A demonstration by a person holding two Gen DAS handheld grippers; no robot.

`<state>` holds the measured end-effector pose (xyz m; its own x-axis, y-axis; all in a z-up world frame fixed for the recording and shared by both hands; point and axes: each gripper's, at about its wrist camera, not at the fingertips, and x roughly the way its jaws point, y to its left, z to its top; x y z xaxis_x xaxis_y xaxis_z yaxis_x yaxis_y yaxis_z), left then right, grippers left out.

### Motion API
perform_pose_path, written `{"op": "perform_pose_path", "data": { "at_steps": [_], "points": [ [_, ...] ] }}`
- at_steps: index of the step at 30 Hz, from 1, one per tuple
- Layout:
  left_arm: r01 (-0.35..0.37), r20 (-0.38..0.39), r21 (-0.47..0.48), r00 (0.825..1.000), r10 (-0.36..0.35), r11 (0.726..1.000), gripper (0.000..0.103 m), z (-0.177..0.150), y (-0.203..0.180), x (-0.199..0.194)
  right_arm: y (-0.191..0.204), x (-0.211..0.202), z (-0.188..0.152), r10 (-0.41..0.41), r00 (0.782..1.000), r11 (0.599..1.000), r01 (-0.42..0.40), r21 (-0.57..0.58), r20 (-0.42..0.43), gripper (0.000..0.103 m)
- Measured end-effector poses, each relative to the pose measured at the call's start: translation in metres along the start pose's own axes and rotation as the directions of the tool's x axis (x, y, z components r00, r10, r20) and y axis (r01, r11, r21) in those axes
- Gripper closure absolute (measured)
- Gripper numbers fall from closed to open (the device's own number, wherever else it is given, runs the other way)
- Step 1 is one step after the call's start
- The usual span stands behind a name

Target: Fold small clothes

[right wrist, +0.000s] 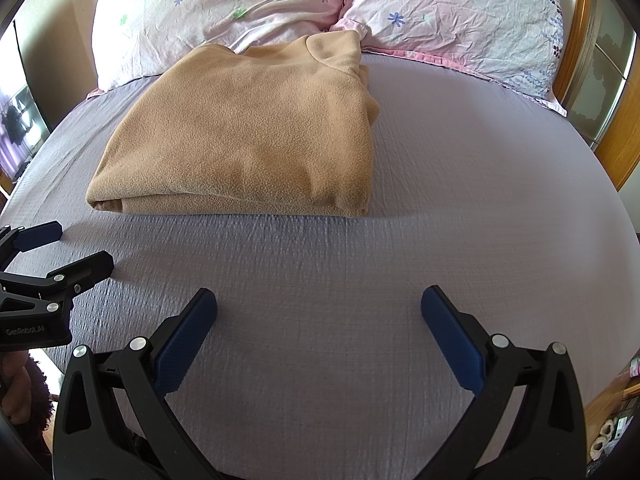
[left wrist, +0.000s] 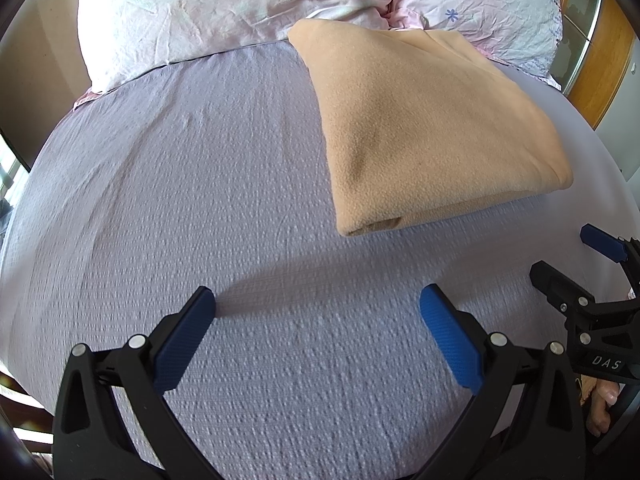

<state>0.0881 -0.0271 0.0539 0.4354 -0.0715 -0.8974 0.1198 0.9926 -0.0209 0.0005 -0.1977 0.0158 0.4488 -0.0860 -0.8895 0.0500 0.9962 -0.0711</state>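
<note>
A tan fleece garment [left wrist: 424,128] lies folded into a thick rectangle on the lavender bed sheet [left wrist: 224,208], near the pillows. In the right wrist view the garment [right wrist: 248,136] sits ahead and to the left. My left gripper [left wrist: 318,304] is open and empty, low over the sheet, short of the garment and to its left. My right gripper [right wrist: 319,304] is open and empty, over the sheet in front of the garment. The right gripper also shows at the right edge of the left wrist view [left wrist: 568,256]. The left gripper shows at the left edge of the right wrist view [right wrist: 76,246].
Two floral pink-and-white pillows [right wrist: 224,4] [right wrist: 460,16] lie at the head of the bed, touching the garment's far end. A wooden headboard [right wrist: 576,52] stands at the right. A dark screen [right wrist: 20,128] is at the left. Floor clutter [right wrist: 612,428] lies beyond the bed's right edge.
</note>
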Motion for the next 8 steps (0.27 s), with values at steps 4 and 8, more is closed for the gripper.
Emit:
{"op": "perform_pose_path", "data": {
  "at_steps": [4,8],
  "points": [
    [0.001,0.004,0.003,1.0,-0.001,1.0,0.002,-0.0009,0.0011,0.0,-0.0001,0.0,-0.0005,0.0,1.0,1.0,0.0,0.0,0.0,0.001],
    [0.001,0.009,0.004,1.0,-0.001,1.0,0.002,-0.0006,0.0011,-0.0004,-0.0007,0.0002,-0.0005,0.001,1.0,1.0,-0.001,-0.002,0.0,0.001]
  ]
}}
